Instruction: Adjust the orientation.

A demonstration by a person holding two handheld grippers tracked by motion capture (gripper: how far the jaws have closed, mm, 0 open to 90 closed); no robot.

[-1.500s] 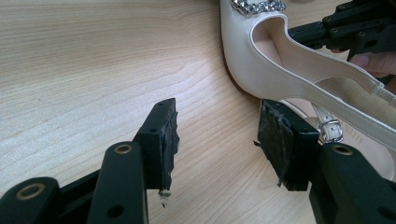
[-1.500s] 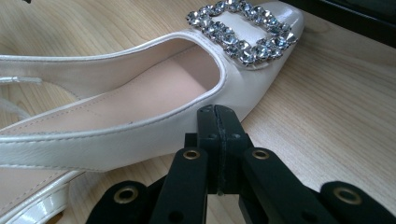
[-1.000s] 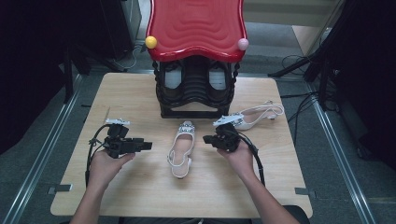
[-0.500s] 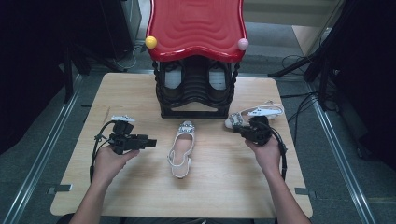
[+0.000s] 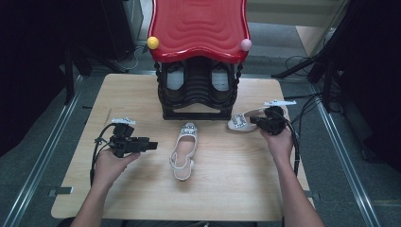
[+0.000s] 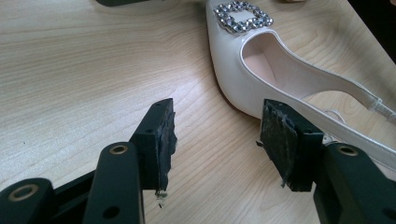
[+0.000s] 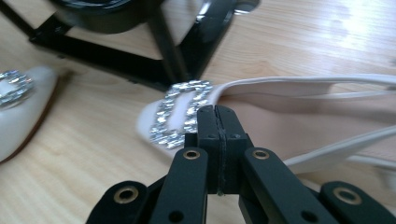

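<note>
At lower left of the high view, the left gripper has its fingers wide apart, empty, beside the middle shoe; the right gripper, fingers pressed together, sits over the right-hand shoe.

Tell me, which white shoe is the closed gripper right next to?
The white shoe by the rack's right foot: the right gripper, jaws shut, sits at it. The middle shoe lies apart, beside the open left gripper.

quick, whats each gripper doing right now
Left gripper: open, empty, beside the middle white shoe.
Right gripper: jaws shut together, nothing between them, over the right white shoe.
</note>
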